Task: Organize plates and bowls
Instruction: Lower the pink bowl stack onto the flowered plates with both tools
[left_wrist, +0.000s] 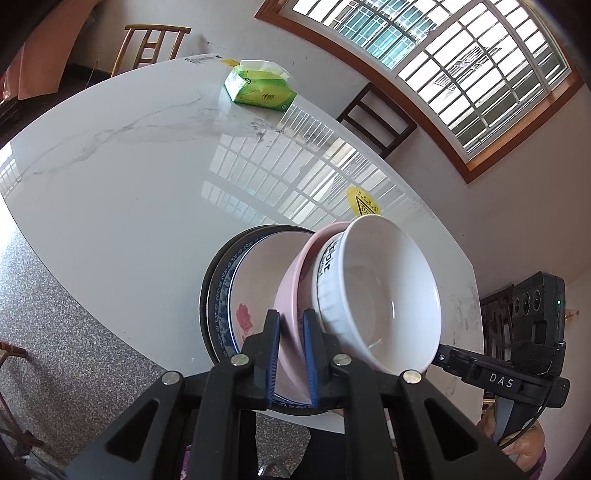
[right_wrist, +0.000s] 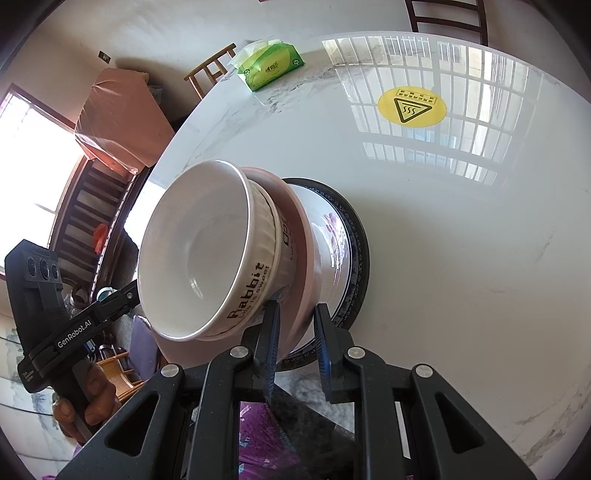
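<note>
While the left gripper (left_wrist: 291, 350) is clamping one rim of the pale pink ceramic bowl (left_wrist: 295, 291), the right gripper (right_wrist: 297, 332) is pinching the opposite rim. That bowl, carrying the white ribbed "Rabbit" bowl (right_wrist: 207, 251), is hanging between them. Directly underneath, the blue-rimmed flowered plate (left_wrist: 236, 291) is lying on the white marble table (left_wrist: 129, 192), so lowering looks next.
</note>
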